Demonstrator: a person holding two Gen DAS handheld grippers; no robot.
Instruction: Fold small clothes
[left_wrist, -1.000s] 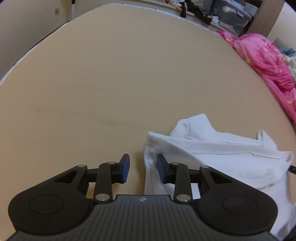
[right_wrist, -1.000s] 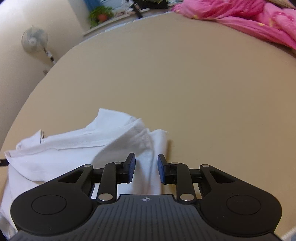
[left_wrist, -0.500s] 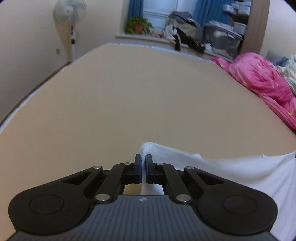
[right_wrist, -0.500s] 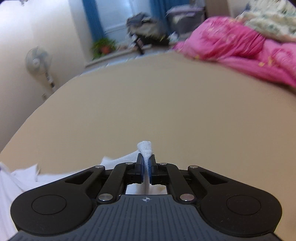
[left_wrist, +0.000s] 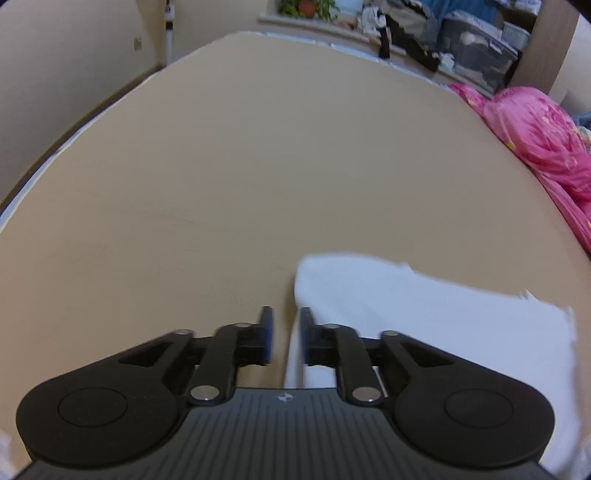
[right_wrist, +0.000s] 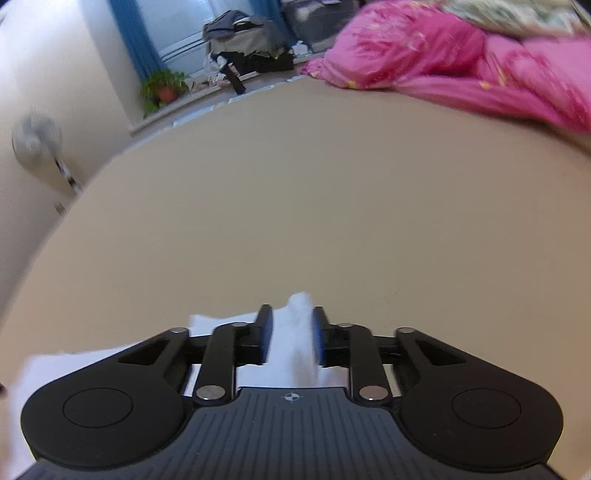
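I work over a wide, smooth tan bed (left_wrist: 258, 177) with a crumpled pink quilt (right_wrist: 461, 62) at its far right, a potted plant (right_wrist: 164, 86) on the sill and a fan (right_wrist: 35, 138) by the wall. The soft white garment (left_wrist: 424, 317) lies near me, stretched between my grippers. My left gripper (left_wrist: 283, 334) has just been opening, cloth edge loose between its jaws. My right gripper (right_wrist: 291, 338) has just been opening too, a bunched tip inside.
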